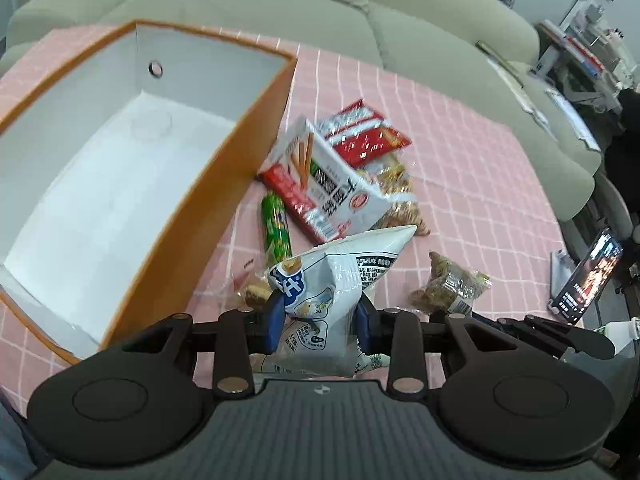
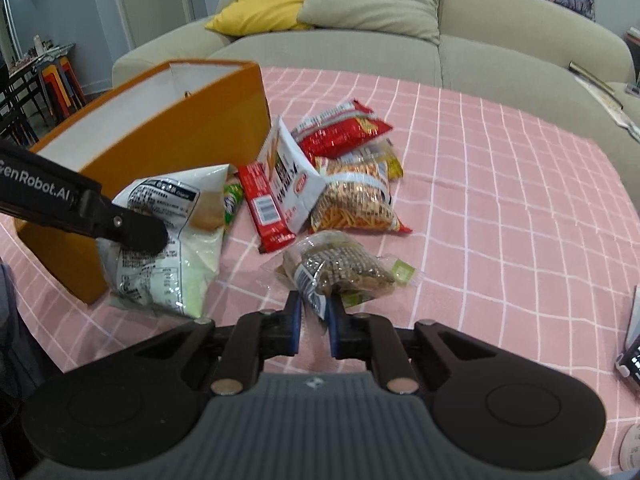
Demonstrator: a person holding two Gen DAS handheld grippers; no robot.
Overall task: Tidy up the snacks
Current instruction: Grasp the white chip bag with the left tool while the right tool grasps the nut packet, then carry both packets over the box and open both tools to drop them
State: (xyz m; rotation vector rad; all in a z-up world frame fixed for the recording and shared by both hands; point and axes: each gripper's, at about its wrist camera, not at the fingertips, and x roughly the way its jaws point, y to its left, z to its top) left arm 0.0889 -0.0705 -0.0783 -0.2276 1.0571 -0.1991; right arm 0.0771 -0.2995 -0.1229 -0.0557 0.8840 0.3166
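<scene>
We see the left gripper (image 1: 320, 320) clamped on a white snack bag (image 1: 328, 280), its blue pads (image 1: 275, 322) pressing the crumpled lower part from both sides; the bag hangs above the pink checked tablecloth (image 1: 460, 184), just beside the near wall of the orange box (image 1: 224, 184). From the right wrist view the same white snack bag (image 2: 168, 240) sits in front of the orange box (image 2: 160, 136), with the left gripper's black finger (image 2: 132, 232) across it. The box shows a white interior with nothing visible inside. The right gripper (image 2: 316, 324) has its pads (image 2: 295, 320) narrowed around the near edge of a clear packet of brown snacks (image 2: 340, 268) that lies on the cloth; we cannot tell whether the grip is firm or only touching. The remaining pile lies near the box's corner: a white stick-biscuit packet (image 1: 332, 184) propped up, a red bar (image 2: 264, 204) beside it, a green tube (image 1: 275, 226), a red foil bag (image 2: 344, 128) behind, and a bag of orange strips (image 2: 356, 200). A beige sofa (image 2: 400, 48) stands behind the table.
</scene>
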